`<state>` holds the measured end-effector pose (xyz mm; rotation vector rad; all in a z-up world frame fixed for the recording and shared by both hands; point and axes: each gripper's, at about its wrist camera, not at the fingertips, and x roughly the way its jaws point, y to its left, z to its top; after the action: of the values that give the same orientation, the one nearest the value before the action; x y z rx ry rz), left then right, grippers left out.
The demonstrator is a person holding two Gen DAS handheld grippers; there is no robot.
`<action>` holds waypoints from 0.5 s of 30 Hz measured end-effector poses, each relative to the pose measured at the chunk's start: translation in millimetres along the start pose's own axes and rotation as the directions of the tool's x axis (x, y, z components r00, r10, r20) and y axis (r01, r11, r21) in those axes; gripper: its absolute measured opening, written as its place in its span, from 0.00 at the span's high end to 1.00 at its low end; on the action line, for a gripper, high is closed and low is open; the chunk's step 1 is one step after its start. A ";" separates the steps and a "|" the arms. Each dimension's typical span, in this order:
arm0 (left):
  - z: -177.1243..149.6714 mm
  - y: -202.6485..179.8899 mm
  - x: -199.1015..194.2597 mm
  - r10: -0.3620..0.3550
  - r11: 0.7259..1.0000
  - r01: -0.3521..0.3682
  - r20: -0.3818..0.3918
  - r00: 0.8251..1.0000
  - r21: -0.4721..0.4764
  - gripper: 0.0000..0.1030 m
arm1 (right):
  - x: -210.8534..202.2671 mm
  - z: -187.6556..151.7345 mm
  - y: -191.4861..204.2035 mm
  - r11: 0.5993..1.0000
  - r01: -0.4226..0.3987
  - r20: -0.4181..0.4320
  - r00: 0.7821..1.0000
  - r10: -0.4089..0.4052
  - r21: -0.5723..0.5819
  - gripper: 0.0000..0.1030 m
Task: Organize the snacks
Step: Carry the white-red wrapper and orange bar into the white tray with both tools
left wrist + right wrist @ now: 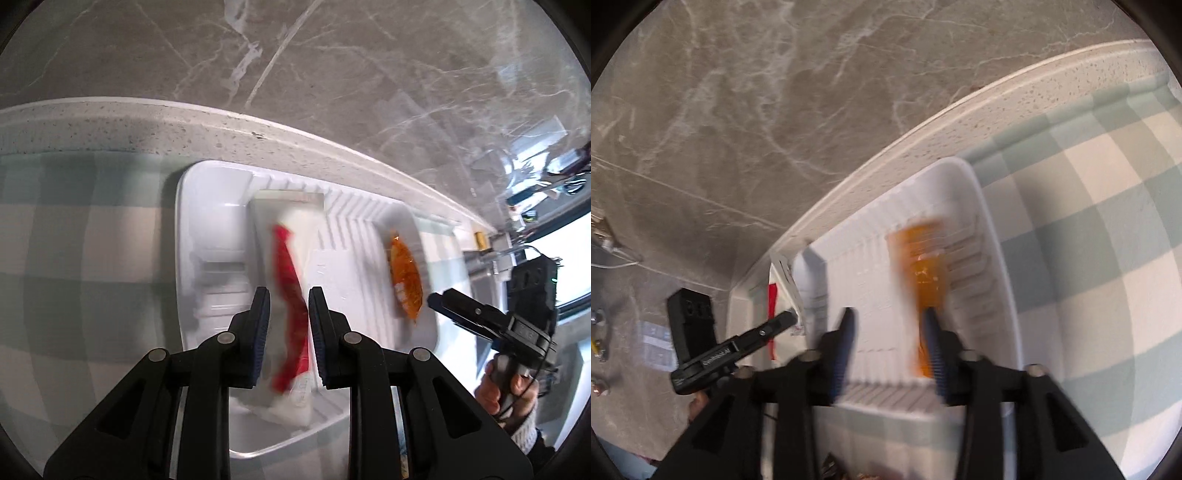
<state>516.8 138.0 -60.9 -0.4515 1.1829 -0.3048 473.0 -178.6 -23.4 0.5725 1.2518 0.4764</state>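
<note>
**Fingers over the tray, both sets parted**

Fingers (261,310) of the left gripper (288,295) stand narrowly apart, straddling the red-and-white snack packet (291,280), whose long axis runs straight ahead between them; contact cannot be told. The right gripper (888,321) is wider open, the orange packet (925,266) just beside its right finger, pointing away lengthwise. Both packets lie in the white tray (207,206) on the checked worktop (92,229). Each gripper is nearest its own packet.

The left gripper (287,295) hangs over a white tray (192,221) on the checked cloth (74,221), jaws parted around a blurred red-and-white packet (291,288). An orange packet (406,280) lies at the tray's right; the right gripper (434,300) is just beside it.
</note>
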 end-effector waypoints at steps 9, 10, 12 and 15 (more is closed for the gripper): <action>-17.7 -16.9 -23.6 0.064 0.996 -0.067 0.056 0.996 0.064 0.80 | -19.0 -17.7 21.1 0.994 0.066 0.052 0.997 -0.062 -0.091 0.41; -21.5 -19.0 -28.0 0.066 0.995 -0.070 0.060 0.996 0.068 0.80 | -21.0 -19.3 25.7 0.993 0.064 0.060 0.997 -0.058 -0.100 0.39; -32.2 -21.5 -39.2 0.065 0.995 -0.069 0.068 0.996 0.069 0.80 | -33.8 -26.2 32.9 0.991 0.060 0.079 0.996 -0.051 -0.119 0.39; -54.2 -12.1 -61.2 0.075 0.994 -0.080 0.073 0.994 0.070 0.80 | -54.8 -38.6 38.1 0.990 0.050 0.101 0.994 -0.036 -0.134 0.36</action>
<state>444.5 145.7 -21.5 -0.3488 1.1137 -0.2624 421.0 -178.1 33.4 0.4469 1.1266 0.4880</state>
